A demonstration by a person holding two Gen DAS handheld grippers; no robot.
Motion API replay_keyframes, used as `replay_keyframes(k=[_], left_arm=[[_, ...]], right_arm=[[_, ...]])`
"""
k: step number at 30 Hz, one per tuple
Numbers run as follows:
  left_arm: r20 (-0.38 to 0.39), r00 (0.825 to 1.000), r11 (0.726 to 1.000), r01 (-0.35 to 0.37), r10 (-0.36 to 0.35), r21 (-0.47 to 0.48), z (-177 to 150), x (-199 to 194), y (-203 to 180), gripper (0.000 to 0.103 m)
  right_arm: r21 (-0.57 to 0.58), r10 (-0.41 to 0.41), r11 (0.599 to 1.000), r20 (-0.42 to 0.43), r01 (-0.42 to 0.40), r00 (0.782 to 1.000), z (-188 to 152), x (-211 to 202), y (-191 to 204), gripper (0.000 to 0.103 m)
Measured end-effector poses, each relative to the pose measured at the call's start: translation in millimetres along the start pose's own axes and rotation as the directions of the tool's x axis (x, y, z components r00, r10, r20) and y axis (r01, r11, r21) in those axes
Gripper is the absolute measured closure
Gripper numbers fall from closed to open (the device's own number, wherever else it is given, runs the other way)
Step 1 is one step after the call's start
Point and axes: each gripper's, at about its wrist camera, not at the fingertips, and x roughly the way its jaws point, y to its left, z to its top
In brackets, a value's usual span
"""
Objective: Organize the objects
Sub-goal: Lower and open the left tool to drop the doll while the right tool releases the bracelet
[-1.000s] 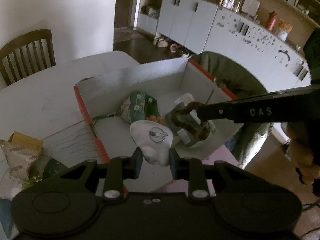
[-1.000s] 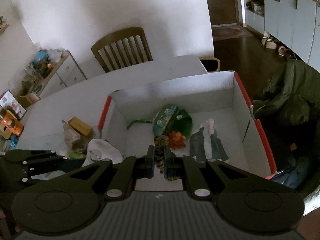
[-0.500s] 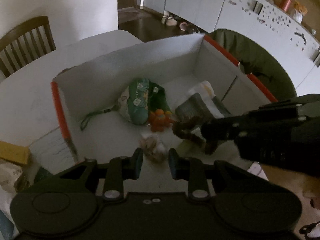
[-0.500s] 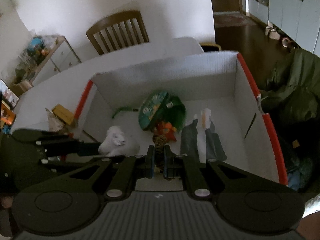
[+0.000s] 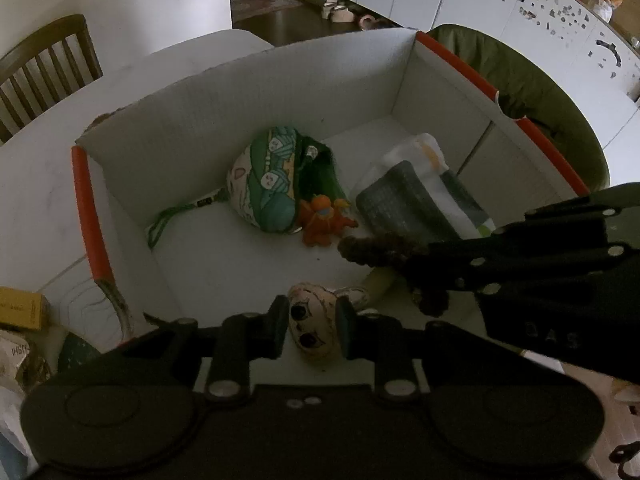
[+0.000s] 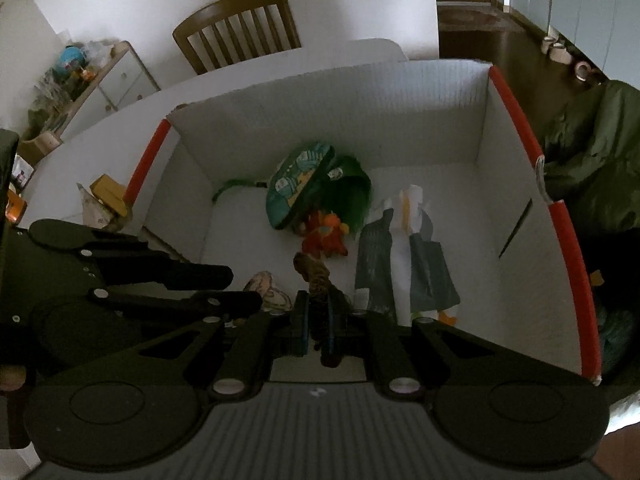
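Observation:
My left gripper (image 5: 313,330) is shut on a small cream plush face toy (image 5: 314,328) and holds it inside the white cardboard box (image 5: 248,92) near its front wall. My right gripper (image 6: 317,330) is shut on a brown braided rope loop (image 6: 314,276), also inside the box, just right of the left gripper. The rope also shows in the left wrist view (image 5: 380,250). On the box floor lie a green patterned pouch (image 5: 272,182), an orange toy (image 5: 324,220) and a folded grey-and-white cloth packet (image 5: 416,196).
The box has orange-red edge strips (image 6: 560,216) and stands on a white table (image 5: 36,184). A yellow box (image 5: 20,308) and crumpled bags (image 5: 16,360) lie left of it. A wooden chair (image 6: 240,28) stands behind the table. A green beanbag (image 6: 592,160) is at the right.
Both grippers moved forward and down into the box with their objects. The plush turned in the left gripper so its face now shows. The rope now hangs close to the orange toy.

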Motion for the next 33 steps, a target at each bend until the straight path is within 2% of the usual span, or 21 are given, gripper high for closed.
replay_keyframes(k=[10, 23, 26, 29, 33], left_arm=[[0.026, 1.0, 1.0, 0.006, -0.006, 0.007, -3, -8, 0, 0.07], [0.124, 0.991, 0.998, 0.052, -0.049, -0.02, -19, -55, 8, 0.064], [0.151, 0.987, 0.998, 0.058, -0.054, -0.024, -23, -68, 11, 0.061], [0.187, 0.981, 0.998, 0.062, -0.056, -0.024, -27, -82, 14, 0.054], [0.227, 0.973, 0.999, 0.044, -0.039, -0.017, -34, -99, 18, 0.054]], right_arm=[[0.029, 0.044, 0.999, 0.013, -0.045, 0.999, -5, -17, -9, 0.094], [0.021, 0.083, 0.996, 0.101, -0.085, 0.991, -11, -65, 1, 0.093], [0.012, 0.083, 0.996, 0.126, -0.085, 0.989, -13, -75, 9, 0.089], [0.008, 0.079, 0.997, 0.151, -0.081, 0.985, -16, -83, 16, 0.081], [0.019, 0.075, 0.997, 0.182, -0.079, 0.981, -20, -92, 25, 0.063]])
